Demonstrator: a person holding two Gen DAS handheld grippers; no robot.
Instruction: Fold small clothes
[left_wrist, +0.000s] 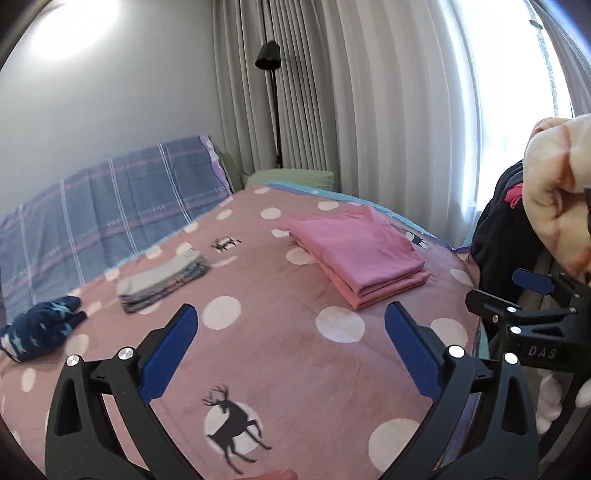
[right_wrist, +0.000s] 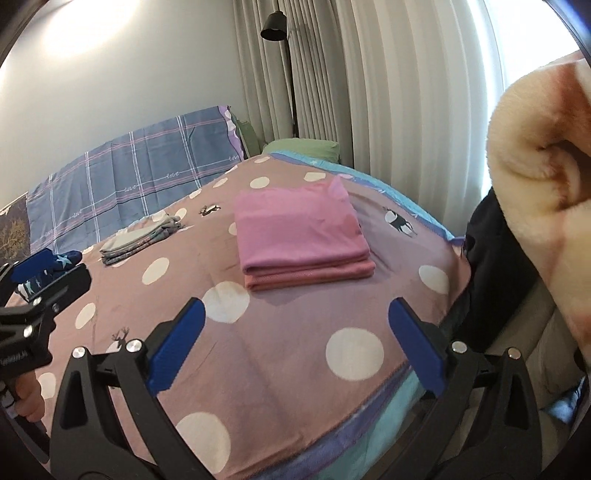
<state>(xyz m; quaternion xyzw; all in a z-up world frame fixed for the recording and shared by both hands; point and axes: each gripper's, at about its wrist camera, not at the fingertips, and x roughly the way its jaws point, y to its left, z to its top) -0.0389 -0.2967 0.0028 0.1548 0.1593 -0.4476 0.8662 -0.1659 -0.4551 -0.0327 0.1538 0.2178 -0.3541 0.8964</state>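
Observation:
A folded pink stack (left_wrist: 360, 254) (right_wrist: 303, 236) lies on the pink dotted bedspread (left_wrist: 266, 354) (right_wrist: 280, 354). A folded grey stack (left_wrist: 162, 280) (right_wrist: 140, 240) lies further left. A crumpled navy garment with pale stars (left_wrist: 40, 328) (right_wrist: 62, 260) lies at the far left. My left gripper (left_wrist: 291, 343) is open and empty, above the bedspread, short of the pink stack. My right gripper (right_wrist: 297, 339) is open and empty, over the bed's right edge, also short of the pink stack. Each gripper shows at the edge of the other's view.
A fluffy cream and pink blanket (left_wrist: 557, 199) (right_wrist: 539, 184) hangs close at the right over dark clothing (left_wrist: 498, 236) (right_wrist: 495, 258). A plaid blue cover (left_wrist: 103, 210) leans on the wall behind. Curtains (left_wrist: 369, 92) and a black floor lamp (left_wrist: 269, 59) stand at the back.

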